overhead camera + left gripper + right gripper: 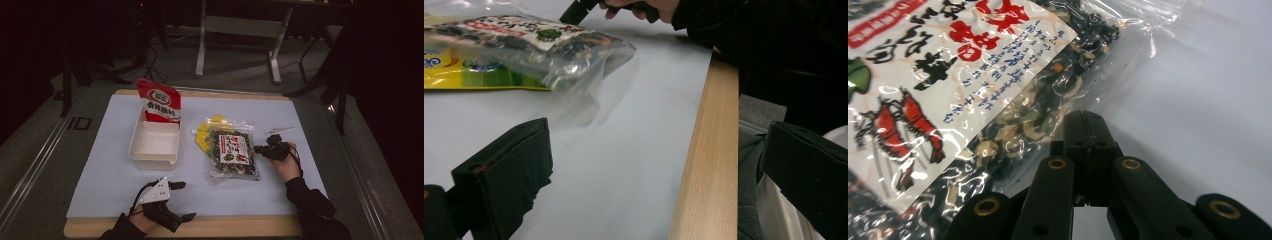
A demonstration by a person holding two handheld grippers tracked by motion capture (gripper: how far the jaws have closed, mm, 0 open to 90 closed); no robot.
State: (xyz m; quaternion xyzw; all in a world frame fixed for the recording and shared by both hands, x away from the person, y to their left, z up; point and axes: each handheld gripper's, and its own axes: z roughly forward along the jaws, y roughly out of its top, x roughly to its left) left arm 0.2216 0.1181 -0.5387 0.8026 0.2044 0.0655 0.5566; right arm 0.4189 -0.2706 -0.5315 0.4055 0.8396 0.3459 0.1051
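A clear bag of dark dried greens with a red-and-white label point(232, 150) point(973, 85) point(539, 42) lies flat mid-mat, on top of a yellow packet point(206, 131) point(469, 75). My right gripper point(259, 148) point(1087, 130) is shut, its tips at the bag's clear right edge; I cannot tell whether plastic is pinched between them. It also appears as the right gripper point(579, 7) far off in the left gripper view. My left gripper point(182, 201) point(659, 145) stands open and empty over the mat's front edge, well short of the bag.
A white rectangular tray point(150, 156) sits left of the bag, with a red-and-white packet point(159, 102) standing at its back end. A pale mat point(110, 170) covers the wooden table point(709, 150). Table legs and chairs stand on the floor beyond.
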